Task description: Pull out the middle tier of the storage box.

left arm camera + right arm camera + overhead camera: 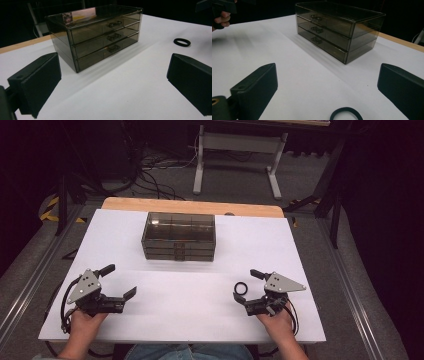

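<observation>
A small black ring [240, 288] lies flat on the white table [165, 315], well in front of the drawer box [179, 236] and off toward its right end. The right gripper [243, 285] sits just beside the ring, jaws spread wide and holding nothing; from above, the ring lies just inside their open span. The left gripper [119, 281] rests well away from the ring, in front of the box's left end, also released and empty.

The likely step is picking up the ring. Being thin and flat, it would be best taken by lowering one jaw inside the loop and one outside, then closing gently on the band so it does not skid across the smooth sheet.

The right gripper view shows the ring [346, 113] at the bottom edge, between its two jaws, which confirms the line-up. The left gripper view shows the ring [182, 42] out to the right of the box [96, 35], plus the box's three closed drawers and their handles. The high view alone shows both hands and the full gap between ring and box.
</observation>
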{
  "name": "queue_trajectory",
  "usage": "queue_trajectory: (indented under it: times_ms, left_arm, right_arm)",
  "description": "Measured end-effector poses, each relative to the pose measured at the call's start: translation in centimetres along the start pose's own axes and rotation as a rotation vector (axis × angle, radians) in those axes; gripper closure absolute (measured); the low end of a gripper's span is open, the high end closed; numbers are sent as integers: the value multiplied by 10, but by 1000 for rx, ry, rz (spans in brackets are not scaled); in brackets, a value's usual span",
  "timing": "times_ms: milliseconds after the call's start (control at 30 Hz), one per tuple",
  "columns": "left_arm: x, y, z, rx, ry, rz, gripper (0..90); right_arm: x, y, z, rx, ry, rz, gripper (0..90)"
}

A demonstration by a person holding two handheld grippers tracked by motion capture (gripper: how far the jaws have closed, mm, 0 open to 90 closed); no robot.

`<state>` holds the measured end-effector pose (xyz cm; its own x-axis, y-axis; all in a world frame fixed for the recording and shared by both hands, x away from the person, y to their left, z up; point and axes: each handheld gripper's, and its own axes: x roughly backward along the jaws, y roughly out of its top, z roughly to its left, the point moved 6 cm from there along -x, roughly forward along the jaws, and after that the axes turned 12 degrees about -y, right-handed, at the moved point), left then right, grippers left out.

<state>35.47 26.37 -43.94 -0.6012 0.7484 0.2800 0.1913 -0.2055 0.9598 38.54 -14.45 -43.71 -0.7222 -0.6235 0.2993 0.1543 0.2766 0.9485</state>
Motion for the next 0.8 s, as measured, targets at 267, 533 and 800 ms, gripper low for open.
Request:
queue_trajectory:
  times_ms: [267,533,800]
  left_arm:
    - [-5,-2,-2,-16,0,21,1]
    - [-6,-2,0,-11,-4,20,1]
    - [-7,-2,-1,-4,-7,20,1]
  right_arm:
    - [-13,13,10,25,28,21,41]
    - [-31,27,22,48,53,22,46]
    - [-45,36,32,48,93,23,45]
